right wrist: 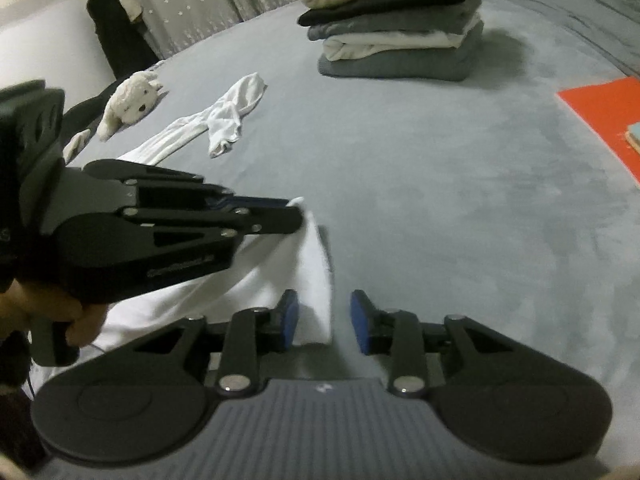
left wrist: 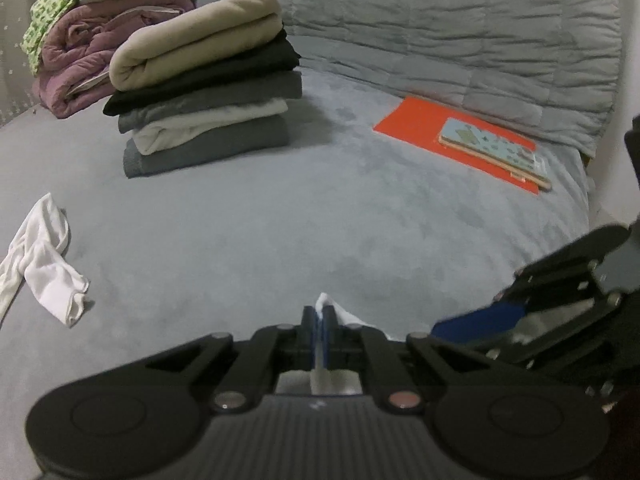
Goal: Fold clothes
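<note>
Pinching a corner of the white garment [right wrist: 280, 280] on the bed [right wrist: 440, 200], the left tool [right wrist: 298, 210] holds thin, limp fabric; the right tool [right wrist: 324, 320], jaws wide, straddles its 3 o'clock edge.

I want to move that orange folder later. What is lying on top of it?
A flat light-blue patterned booklet rests on the orange folder, over a thin tan board whose edge sticks out. What the booklet covers can't be seen.
</note>
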A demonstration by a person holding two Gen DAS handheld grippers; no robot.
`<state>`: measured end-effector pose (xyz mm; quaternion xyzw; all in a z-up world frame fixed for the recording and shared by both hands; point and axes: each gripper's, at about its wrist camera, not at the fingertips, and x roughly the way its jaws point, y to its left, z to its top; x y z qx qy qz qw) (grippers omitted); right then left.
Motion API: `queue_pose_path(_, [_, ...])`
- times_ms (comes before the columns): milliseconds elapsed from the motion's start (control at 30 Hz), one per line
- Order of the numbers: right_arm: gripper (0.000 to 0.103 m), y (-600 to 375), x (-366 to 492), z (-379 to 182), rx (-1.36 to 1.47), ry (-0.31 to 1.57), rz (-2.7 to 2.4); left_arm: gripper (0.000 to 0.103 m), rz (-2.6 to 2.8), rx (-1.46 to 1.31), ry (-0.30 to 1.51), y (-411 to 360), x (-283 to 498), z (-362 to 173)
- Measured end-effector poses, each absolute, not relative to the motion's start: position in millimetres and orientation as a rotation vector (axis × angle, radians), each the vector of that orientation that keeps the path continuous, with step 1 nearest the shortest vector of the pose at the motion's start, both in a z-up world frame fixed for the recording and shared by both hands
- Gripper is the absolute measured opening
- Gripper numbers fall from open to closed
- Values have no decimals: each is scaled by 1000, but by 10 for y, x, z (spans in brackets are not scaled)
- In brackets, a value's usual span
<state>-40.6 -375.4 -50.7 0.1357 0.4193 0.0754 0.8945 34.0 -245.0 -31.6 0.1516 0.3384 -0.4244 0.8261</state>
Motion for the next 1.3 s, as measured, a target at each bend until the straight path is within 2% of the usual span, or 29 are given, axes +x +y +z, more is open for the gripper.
queue_pose_path(33, [2, -3718, -396, -520, 267, 874, 162, 3, -900, 313, 709, -2467, 331, -303])
queue_pose_path(733, [2, -4475, -592, -18, 277, 670, -197, 2, -908, 231, 508, -3388, 409, 151])
queue_pose_path(1000, [2, -4731, -398, -129, 321, 716, -265, 3, -892, 256, 572, -3771, 591, -55])
queue_pose_path(1300, [3, -4765, -231, -284, 320, 807, -291, 4, -884, 244, 661, -3794, 712, -378])
